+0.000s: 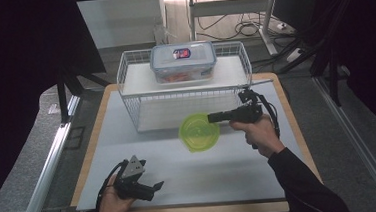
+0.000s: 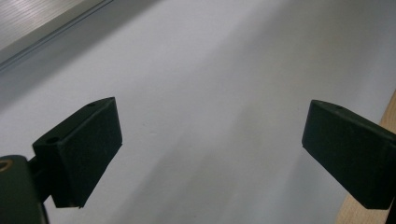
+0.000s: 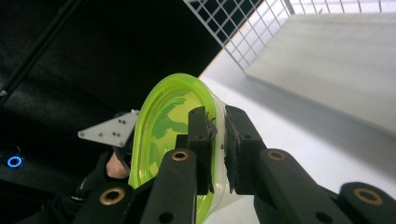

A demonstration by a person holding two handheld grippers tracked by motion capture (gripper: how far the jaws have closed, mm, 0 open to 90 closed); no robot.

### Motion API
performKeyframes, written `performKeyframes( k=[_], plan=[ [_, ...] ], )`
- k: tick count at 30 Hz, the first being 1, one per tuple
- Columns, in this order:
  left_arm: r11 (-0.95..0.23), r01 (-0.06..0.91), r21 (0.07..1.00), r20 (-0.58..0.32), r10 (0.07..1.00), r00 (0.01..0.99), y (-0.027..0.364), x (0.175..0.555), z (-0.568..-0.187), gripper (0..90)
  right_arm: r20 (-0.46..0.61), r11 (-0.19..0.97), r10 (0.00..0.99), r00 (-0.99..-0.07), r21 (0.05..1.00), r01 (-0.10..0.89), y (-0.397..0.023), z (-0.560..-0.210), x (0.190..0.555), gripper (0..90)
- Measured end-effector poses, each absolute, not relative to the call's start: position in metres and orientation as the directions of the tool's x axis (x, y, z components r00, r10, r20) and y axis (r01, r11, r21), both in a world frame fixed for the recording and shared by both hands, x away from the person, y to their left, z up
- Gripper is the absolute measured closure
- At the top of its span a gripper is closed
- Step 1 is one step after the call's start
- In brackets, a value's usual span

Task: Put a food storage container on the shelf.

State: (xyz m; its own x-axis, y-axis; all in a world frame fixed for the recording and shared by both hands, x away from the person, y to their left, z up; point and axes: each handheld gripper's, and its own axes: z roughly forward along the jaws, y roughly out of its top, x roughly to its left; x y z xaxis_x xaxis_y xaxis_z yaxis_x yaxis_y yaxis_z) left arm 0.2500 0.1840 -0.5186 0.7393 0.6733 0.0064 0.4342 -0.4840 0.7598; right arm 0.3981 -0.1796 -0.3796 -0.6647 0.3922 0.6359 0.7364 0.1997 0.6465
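The left gripper is rested low at the near left of the worktop, its fingers spread wide apart with nothing but bare worktop between them. To its right, the green lid is carried clear of the worktop, pinched by its rim between the clenched fingers of the right gripper; in the right gripper view the rim is seen clamped between the two pads, with the lid's face tilted away to their left. Beyond and above those fingers the wire rack is stood, with a clear lidded container on its upper shelf. The step in hand is judged to be the transport of the lifted lid. What is called for next is a steady carry towards the rack, with the grip on the thin rim kept firm so that the lid is not let slip or swing.
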Motion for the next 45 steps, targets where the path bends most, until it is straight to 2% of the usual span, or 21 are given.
performKeyframes(
  k=[28,45],
  plan=[
    [-0.468,0.442,0.765,-0.005,0.682,0.731,0.186,0.250,-0.519,3.8,0.609,0.070,0.432,-0.665,0.712,0.698,-0.185,-0.289,0.426,82.0],
    [-0.468,0.438,0.768,-0.005,0.679,0.734,0.186,0.250,-0.518,3.9,0.629,-0.037,0.464,-0.624,0.717,0.696,-0.176,-0.248,0.457,82.0]
  ],
)
